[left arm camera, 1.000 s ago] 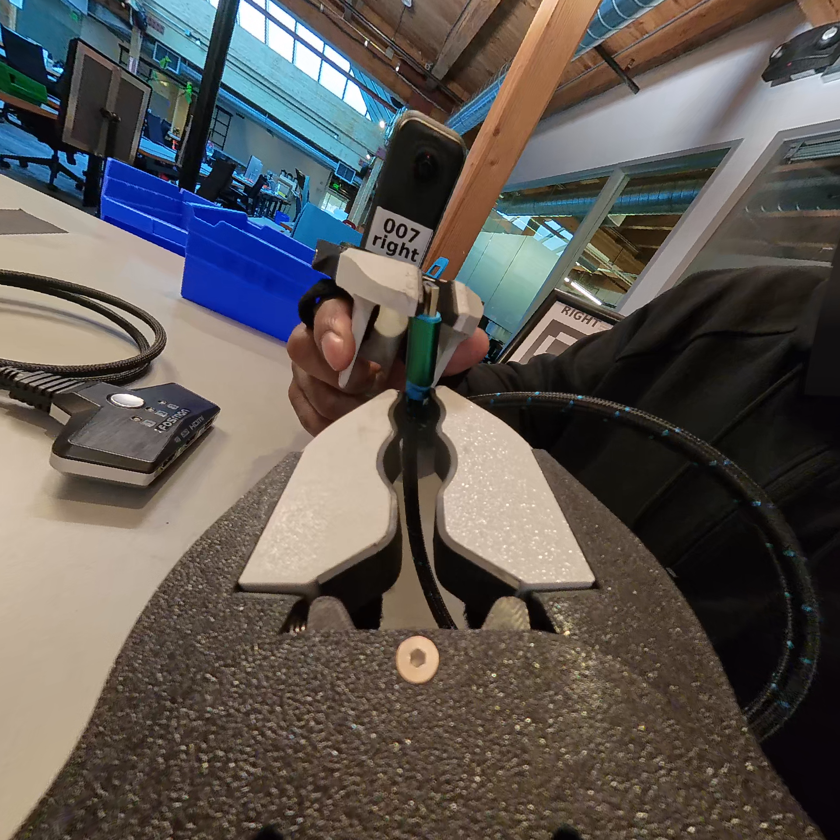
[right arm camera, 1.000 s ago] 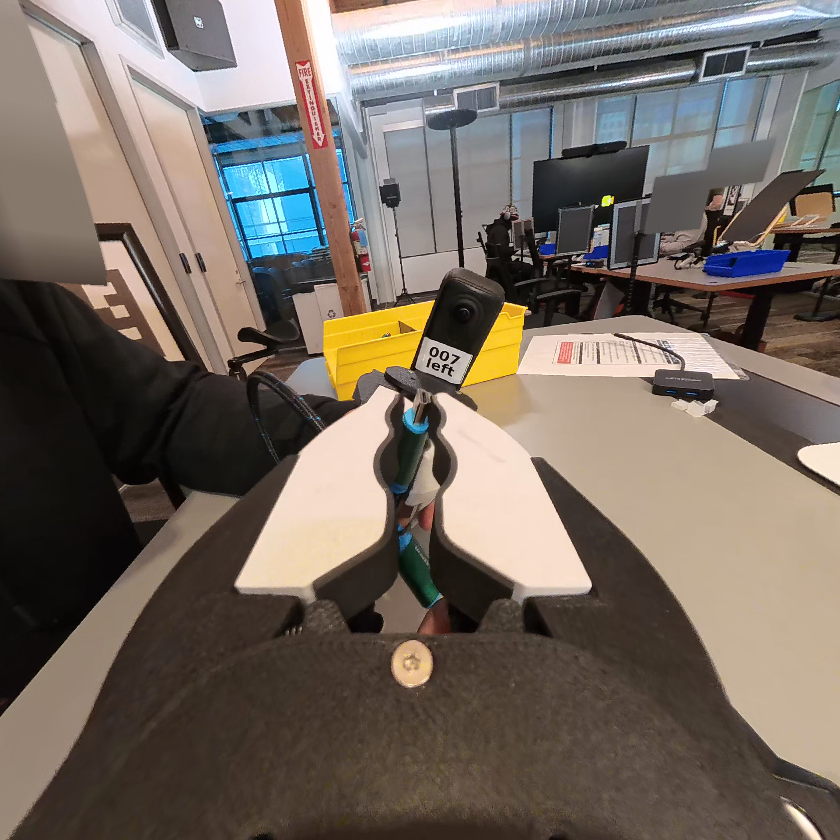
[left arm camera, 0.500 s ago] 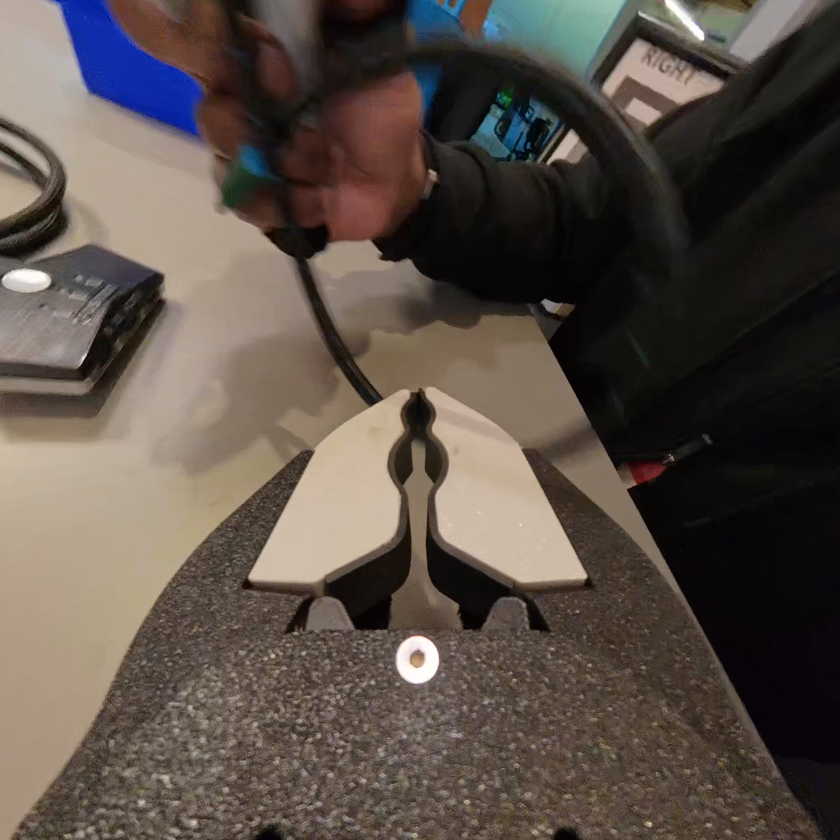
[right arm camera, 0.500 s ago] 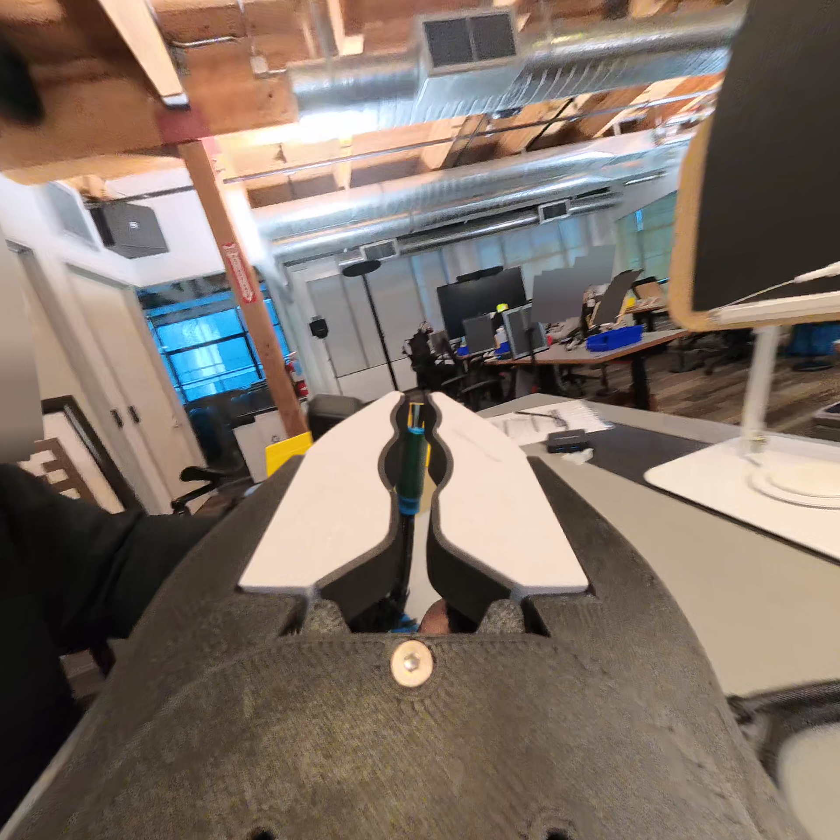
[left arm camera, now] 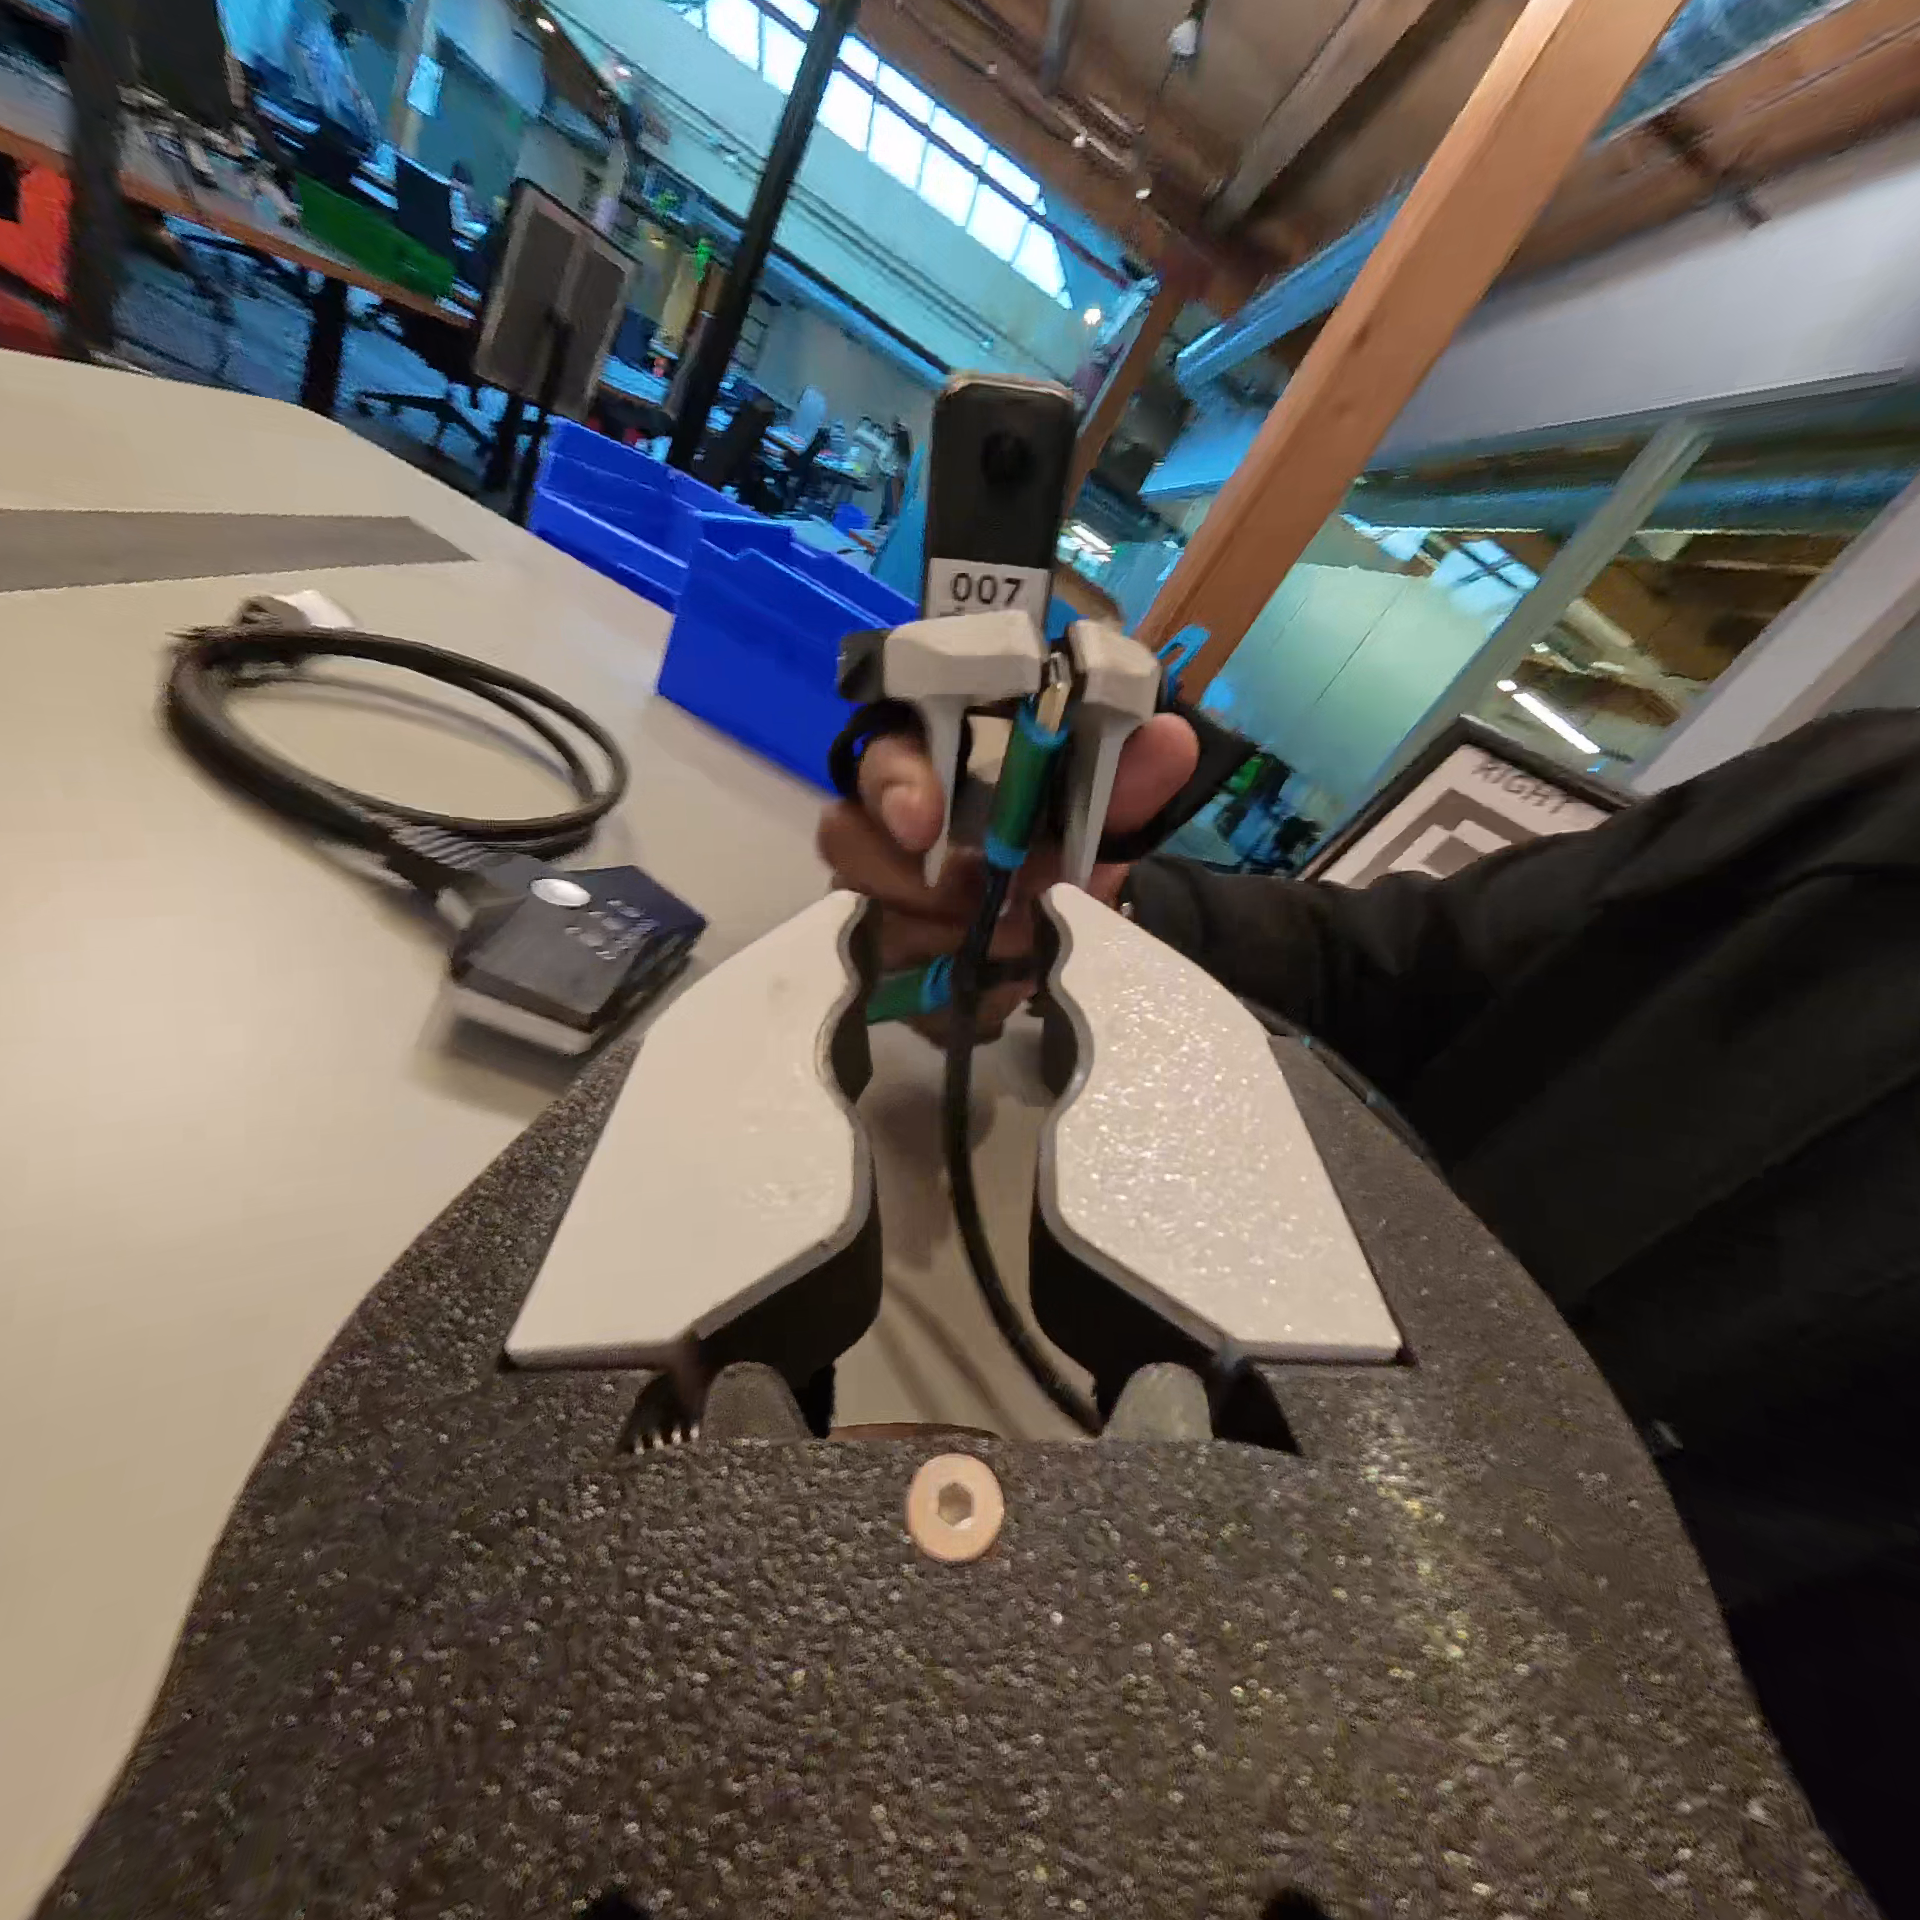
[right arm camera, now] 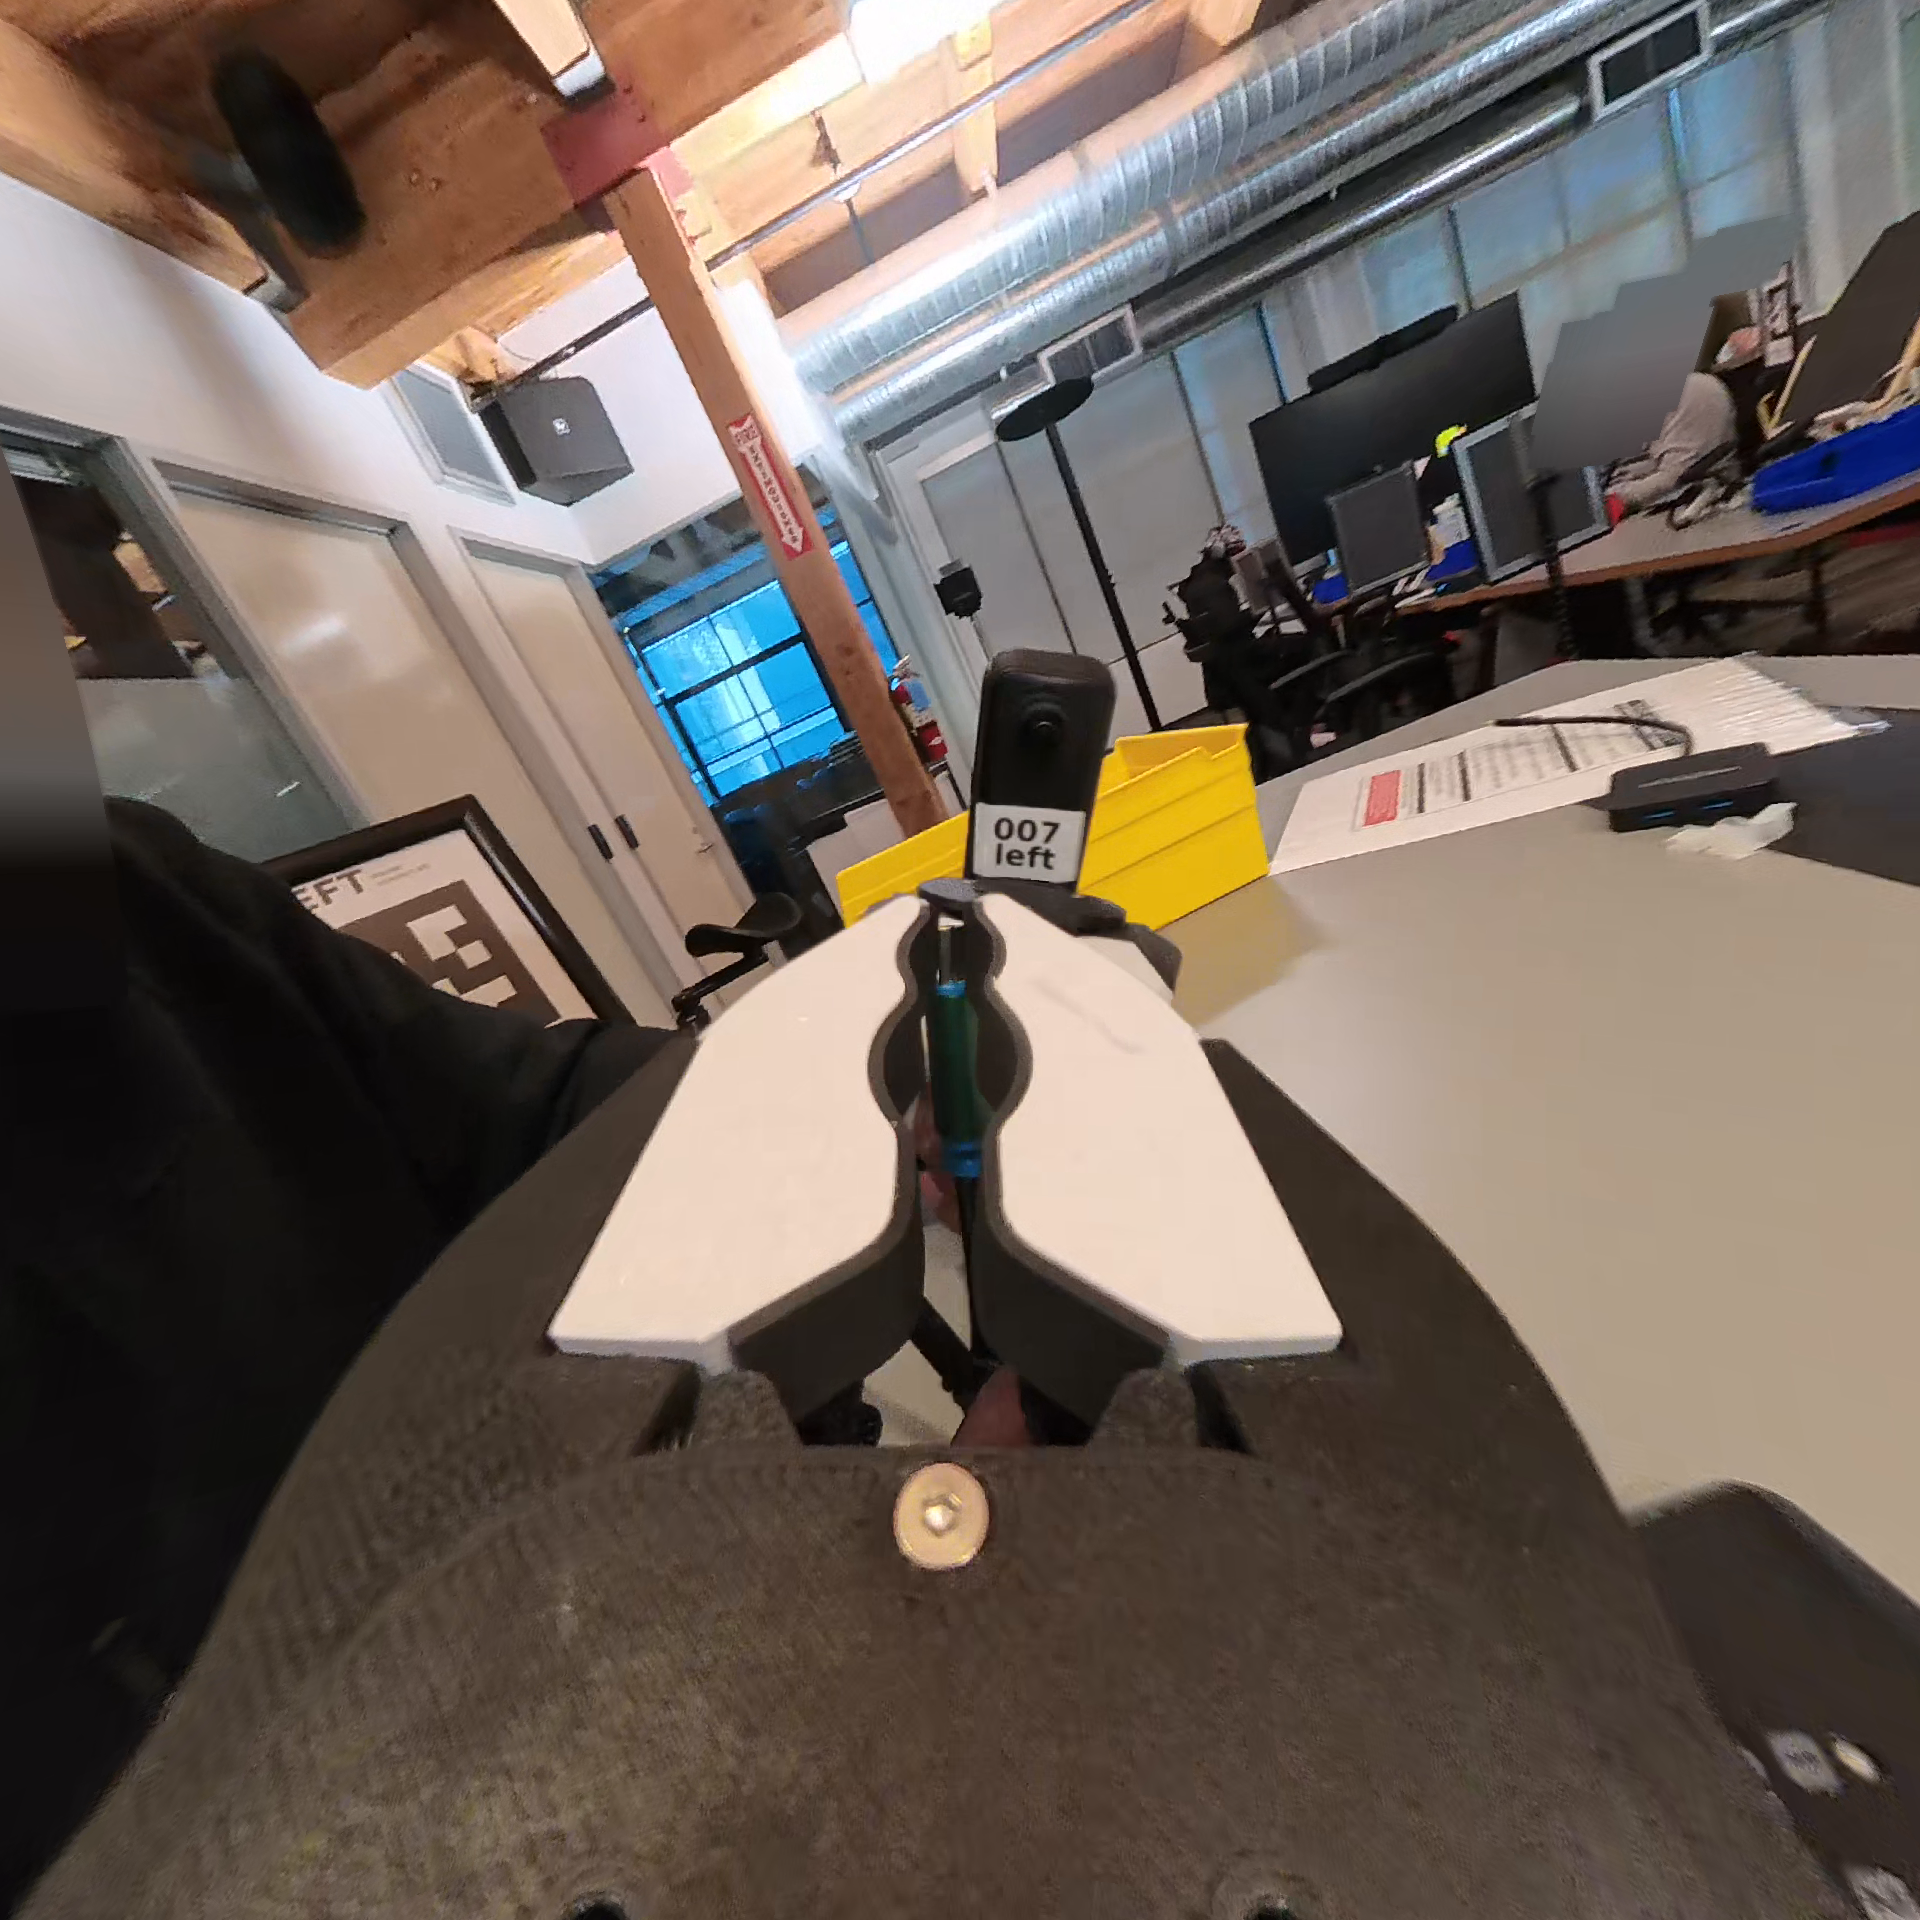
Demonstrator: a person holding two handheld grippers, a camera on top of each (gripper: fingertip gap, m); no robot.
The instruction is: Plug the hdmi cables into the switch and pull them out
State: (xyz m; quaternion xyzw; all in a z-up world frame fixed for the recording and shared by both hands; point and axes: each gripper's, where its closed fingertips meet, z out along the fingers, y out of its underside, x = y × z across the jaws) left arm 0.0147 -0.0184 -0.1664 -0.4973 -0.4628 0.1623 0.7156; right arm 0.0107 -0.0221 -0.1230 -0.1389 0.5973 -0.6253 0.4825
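My right gripper [right arm camera: 951,920] is shut on a green HDMI plug [right arm camera: 958,1081], whose black cable hangs down behind the fingers. In the left wrist view the right gripper [left arm camera: 1006,831] faces me and holds that plug [left arm camera: 1023,769] upright. A second green plug [left arm camera: 904,997] sits in the hand below it. My left gripper [left arm camera: 951,904] is open, and the black cable [left arm camera: 966,1195] runs loosely between its fingers. The dark HDMI switch [left arm camera: 582,956] lies on the grey table [left arm camera: 208,1039] to the left, with a coiled black braided cable [left arm camera: 395,727] plugged into it.
Blue bins [left arm camera: 769,644] stand behind the switch. In the right wrist view there are a yellow bin [right arm camera: 1174,831], a paper sheet [right arm camera: 1558,769] and a small black hub [right arm camera: 1683,800] on the table. A person's black sleeve [left arm camera: 1558,987] fills the right side. Left tips to right tips: about 4 cm.
My left gripper was shut on the cable below the plug, dipped towards the table, then came back up facing the right gripper with its jaws open. The right gripper kept the green plug.
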